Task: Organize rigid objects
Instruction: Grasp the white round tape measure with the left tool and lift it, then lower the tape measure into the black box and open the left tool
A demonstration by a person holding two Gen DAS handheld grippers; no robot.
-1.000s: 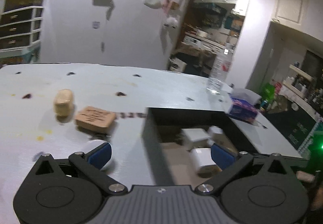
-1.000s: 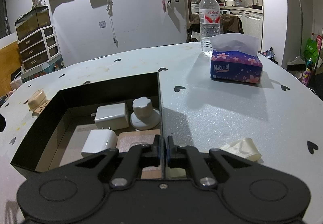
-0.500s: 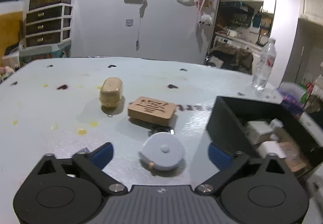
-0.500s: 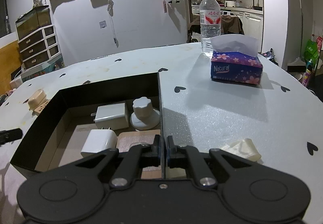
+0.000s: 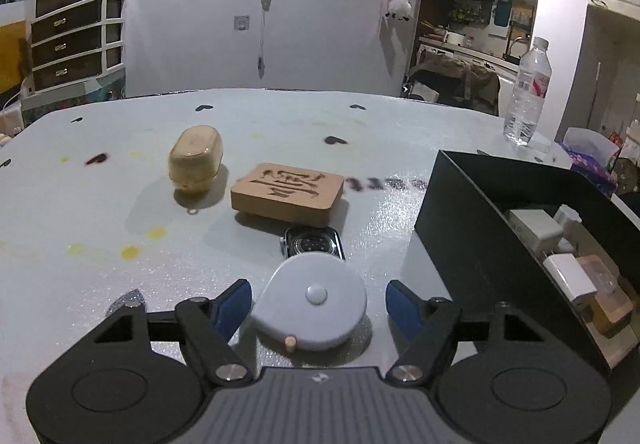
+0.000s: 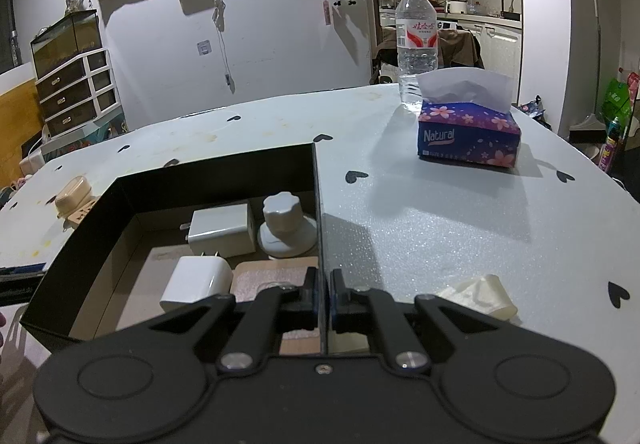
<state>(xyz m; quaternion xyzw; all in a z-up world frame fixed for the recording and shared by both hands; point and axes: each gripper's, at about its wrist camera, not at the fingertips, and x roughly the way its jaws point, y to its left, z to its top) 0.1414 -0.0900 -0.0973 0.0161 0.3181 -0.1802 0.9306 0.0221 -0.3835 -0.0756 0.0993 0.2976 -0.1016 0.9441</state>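
A round grey tape measure (image 5: 320, 320) lies on the white table between the blue pads of my left gripper (image 5: 318, 298). The jaws are closing; the left pad is nearly at its side and a gap shows at the right pad. Just beyond lie a black smartwatch (image 5: 313, 246), a carved wooden block (image 5: 288, 193) and a beige case (image 5: 195, 160). To the right stands the black box (image 5: 480, 228). My right gripper (image 6: 323, 292) is shut on the box's thin right wall (image 6: 318, 204). Inside are two white chargers (image 6: 222, 229) and a white knob (image 6: 285, 228).
A water bottle (image 6: 416, 44) and a purple tissue box (image 6: 468, 132) stand at the table's far right. A crumpled white piece (image 6: 480, 294) lies by my right gripper. The table (image 5: 100, 244) has yellow stains left of the tape measure.
My left gripper swung left from over the box, came down to the tape measure, and its jaws narrowed around it. The right gripper has not moved.
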